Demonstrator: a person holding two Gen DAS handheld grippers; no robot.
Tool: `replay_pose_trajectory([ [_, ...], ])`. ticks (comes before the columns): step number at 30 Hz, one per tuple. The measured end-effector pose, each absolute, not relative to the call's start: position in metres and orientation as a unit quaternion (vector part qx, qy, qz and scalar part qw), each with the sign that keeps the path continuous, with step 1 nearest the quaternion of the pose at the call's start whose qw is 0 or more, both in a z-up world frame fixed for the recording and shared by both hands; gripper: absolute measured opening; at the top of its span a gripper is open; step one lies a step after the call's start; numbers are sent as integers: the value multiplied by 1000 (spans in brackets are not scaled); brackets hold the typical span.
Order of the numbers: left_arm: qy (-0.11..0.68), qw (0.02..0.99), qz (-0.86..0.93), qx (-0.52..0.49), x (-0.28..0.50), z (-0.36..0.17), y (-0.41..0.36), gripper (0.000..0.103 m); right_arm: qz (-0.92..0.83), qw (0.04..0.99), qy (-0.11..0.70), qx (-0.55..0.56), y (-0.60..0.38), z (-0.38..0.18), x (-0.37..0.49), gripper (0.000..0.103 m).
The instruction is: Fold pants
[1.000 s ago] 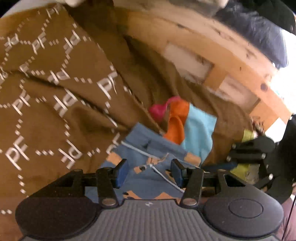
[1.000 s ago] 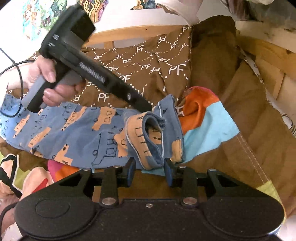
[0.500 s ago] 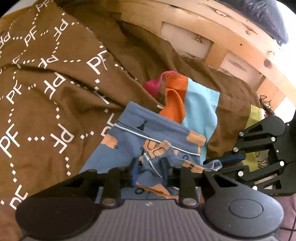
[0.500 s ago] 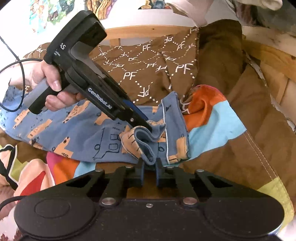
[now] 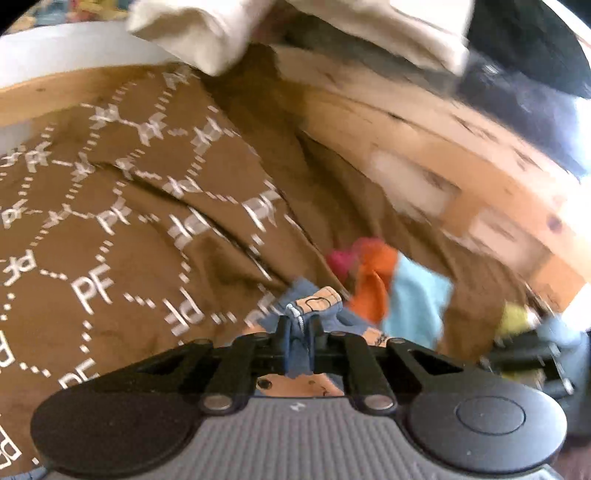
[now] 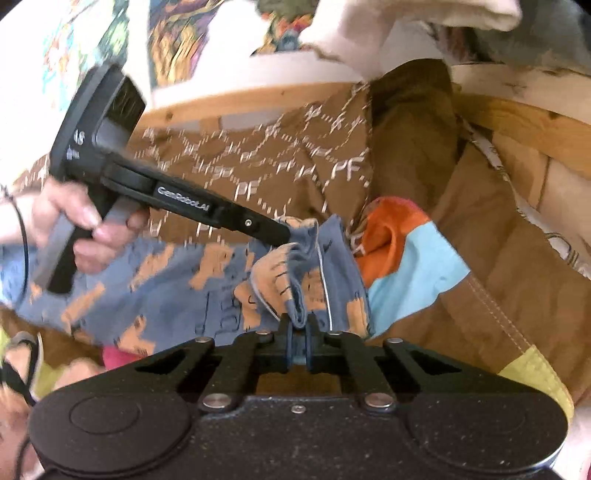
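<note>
The pants (image 6: pixel 192 284) are blue with orange prints and lie across a brown blanket with white PF letters (image 6: pixel 266 170). My right gripper (image 6: pixel 298 332) is shut on a bunched fold of the pants at their right end. My left gripper (image 5: pixel 300 332) is shut on another part of the same end of the pants (image 5: pixel 314 306). In the right wrist view the left gripper (image 6: pixel 280 236) reaches in from the left and pinches the far corner, held by a hand (image 6: pixel 85 221).
An orange, pink and light-blue cloth (image 6: pixel 402 254) lies right of the pants. A wooden frame (image 5: pixel 424 155) runs behind the blanket. White and dark fabrics (image 5: pixel 369 29) hang above it.
Both grippers have closed on the pants' end. The left gripper has lifted its hold, so its view now shows more blanket and less of the pants.
</note>
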State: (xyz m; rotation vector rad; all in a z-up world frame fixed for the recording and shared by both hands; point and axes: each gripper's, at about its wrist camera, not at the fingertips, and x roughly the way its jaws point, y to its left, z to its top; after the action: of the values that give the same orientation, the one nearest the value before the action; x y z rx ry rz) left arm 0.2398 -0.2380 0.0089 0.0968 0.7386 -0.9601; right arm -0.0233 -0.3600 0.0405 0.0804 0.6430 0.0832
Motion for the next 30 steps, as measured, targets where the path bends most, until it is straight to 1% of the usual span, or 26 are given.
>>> replay_pose_trajectory([
  [3,359,833,-421,24,249,2,-252,13,13,944,323,74,-366,40,-16,3],
  [4,362,838,-409,25,250,-2,-258,15,-1,941,327,88,-369,39,-13,0],
  [5,363,842,-397,28,251,-7,-263,22,-15,938,333,99,-373,38,-10,0],
  [6,361,848,-387,28,250,-12,-264,36,-27,935,336,106,-375,36,-8,0],
  [7,359,852,-380,21,249,-15,-263,48,-41,933,341,110,-378,35,-7,0],
  [8,358,856,-373,2,250,-17,-258,72,-52,930,346,112,-380,34,-6,0],
  [9,358,858,-369,-21,249,-17,-249,82,-56,928,349,116,-380,33,-6,6],
  [10,359,857,-367,-46,249,-17,-240,83,-57,928,345,125,-381,33,-8,12],
  [11,363,854,-367,-64,250,-16,-232,83,-53,930,339,130,-380,35,-9,15],
  [12,364,854,-365,-69,251,-14,-226,83,-47,933,335,126,-379,36,-10,21],
  [13,360,859,-357,-68,249,-12,-219,83,-42,936,330,115,-376,38,-10,25],
  [16,342,876,-336,-50,240,-4,-199,83,-38,941,327,82,-368,40,-3,25],
  [18,327,889,-317,-32,230,-1,-187,86,-42,941,330,62,-365,37,3,25],
  [19,320,896,-308,-19,226,0,-183,87,-47,939,337,48,-363,34,7,19],
  [20,314,902,-297,-6,219,-1,-176,87,-52,938,342,38,-362,31,11,10],
  [21,309,908,-285,9,212,-3,-169,87,-54,935,348,33,-362,30,12,7],
  [23,300,916,-264,30,201,-5,-157,88,-63,932,355,38,-363,32,11,6],
  [26,296,924,-235,56,190,-8,-138,88,-77,928,364,29,-363,37,6,6],
  [28,293,928,-220,68,185,-8,-124,88,-75,924,373,23,-361,34,7,9],
  [29,290,930,-216,72,183,-8,-117,88,-82,923,376,13,-359,34,9,12],
  [30,285,932,-211,75,180,-5,-106,88,-93,923,374,1,-355,36,11,21],
])
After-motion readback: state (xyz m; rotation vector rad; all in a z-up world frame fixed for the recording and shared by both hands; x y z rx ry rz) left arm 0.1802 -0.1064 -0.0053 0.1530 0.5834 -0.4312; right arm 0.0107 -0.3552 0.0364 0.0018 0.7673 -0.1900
